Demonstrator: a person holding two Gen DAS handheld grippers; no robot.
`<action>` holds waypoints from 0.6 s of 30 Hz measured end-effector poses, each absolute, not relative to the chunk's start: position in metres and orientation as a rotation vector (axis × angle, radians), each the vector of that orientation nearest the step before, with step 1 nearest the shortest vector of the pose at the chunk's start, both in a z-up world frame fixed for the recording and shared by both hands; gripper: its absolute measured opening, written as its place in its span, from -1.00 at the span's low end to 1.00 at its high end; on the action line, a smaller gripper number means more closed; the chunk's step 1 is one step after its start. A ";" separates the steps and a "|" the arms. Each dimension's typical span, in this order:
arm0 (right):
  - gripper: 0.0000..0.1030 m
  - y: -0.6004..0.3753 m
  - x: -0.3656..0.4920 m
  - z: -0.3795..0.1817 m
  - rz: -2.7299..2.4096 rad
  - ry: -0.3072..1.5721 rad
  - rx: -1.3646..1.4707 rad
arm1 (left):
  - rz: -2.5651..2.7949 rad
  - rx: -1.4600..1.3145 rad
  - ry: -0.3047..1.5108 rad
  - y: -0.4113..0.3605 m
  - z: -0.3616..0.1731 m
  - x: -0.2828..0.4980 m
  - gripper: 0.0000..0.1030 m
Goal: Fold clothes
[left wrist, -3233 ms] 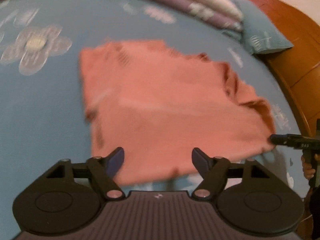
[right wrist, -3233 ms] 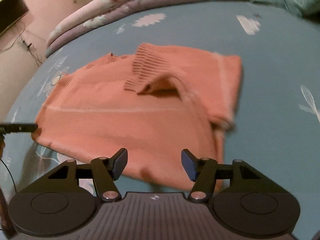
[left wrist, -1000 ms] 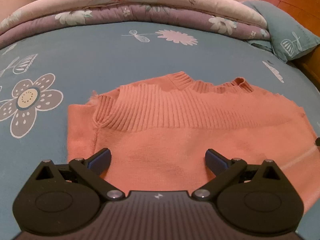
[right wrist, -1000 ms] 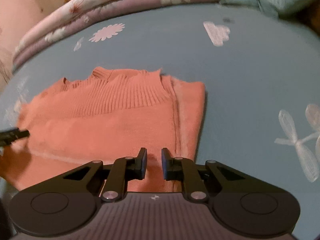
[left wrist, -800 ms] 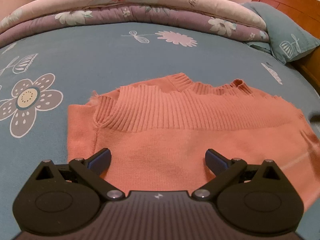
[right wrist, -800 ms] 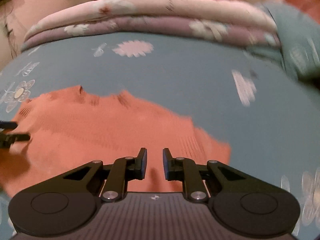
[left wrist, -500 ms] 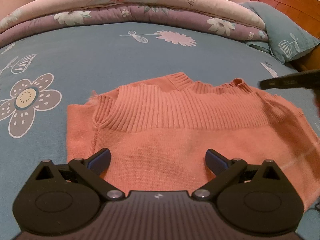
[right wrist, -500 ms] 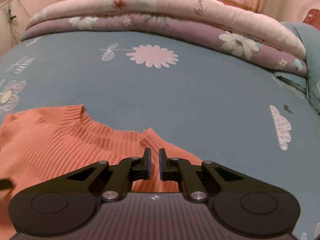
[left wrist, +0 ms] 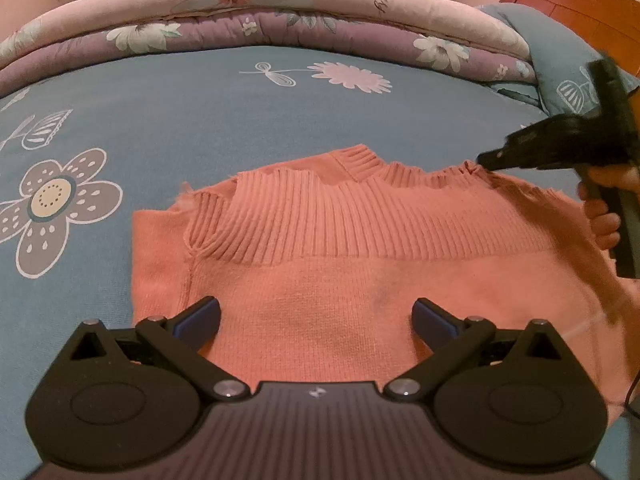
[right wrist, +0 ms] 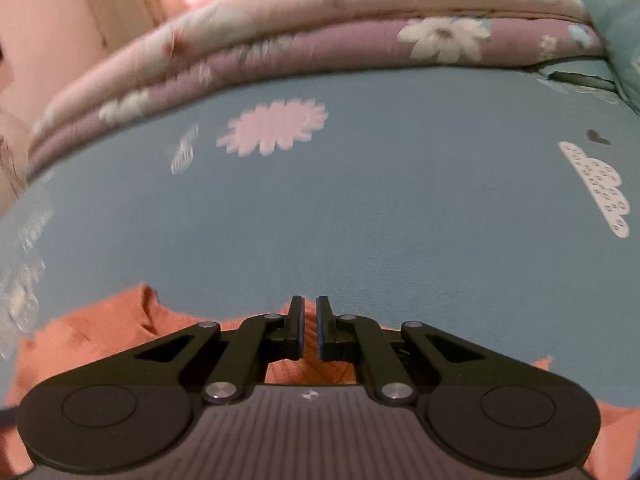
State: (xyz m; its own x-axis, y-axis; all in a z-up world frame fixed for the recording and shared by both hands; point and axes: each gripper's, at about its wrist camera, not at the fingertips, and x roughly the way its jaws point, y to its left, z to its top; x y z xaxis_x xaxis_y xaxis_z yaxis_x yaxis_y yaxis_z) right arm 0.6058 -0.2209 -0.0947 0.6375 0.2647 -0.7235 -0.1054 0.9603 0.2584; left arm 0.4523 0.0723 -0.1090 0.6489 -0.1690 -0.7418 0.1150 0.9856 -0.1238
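The bed (left wrist: 168, 92) was covered with a blue sheet printed with flowers, and folded quilts (left wrist: 280, 20) in pink and mauve lay stacked along its far side, with a wooden headboard (left wrist: 580, 4) at the right. An orange knitted sweater (left wrist: 320, 272) lay flat in the middle of the sheet, already doubled over so that a ribbed band ran across its upper half and its far edge looked uneven and frayed.

The likeliest trouble was at that far edge. The right gripper (right wrist: 308, 330) was clenched with only a sliver between its fingers, and its tip sat right at the ribbed edge of the sweater near the far right corner. Neither view showed whether any knit was actually pinched. If it had closed on nothing, or on a few loose threads, a lift would have left the fold behind or pulled the knit out of shape. A one-sided pull could also have dragged the whole garment across the smooth sheet, since nothing pinned it.

The left gripper (left wrist: 316, 318) was spread wide and holding nothing, low over the near part of the sweater, whether touching it I could not tell.
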 end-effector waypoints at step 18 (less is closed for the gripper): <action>-0.78 -0.138 0.591 -0.076 0.418 0.854 0.097 | -0.168 -0.103 0.838 0.078 -0.104 0.450 0.97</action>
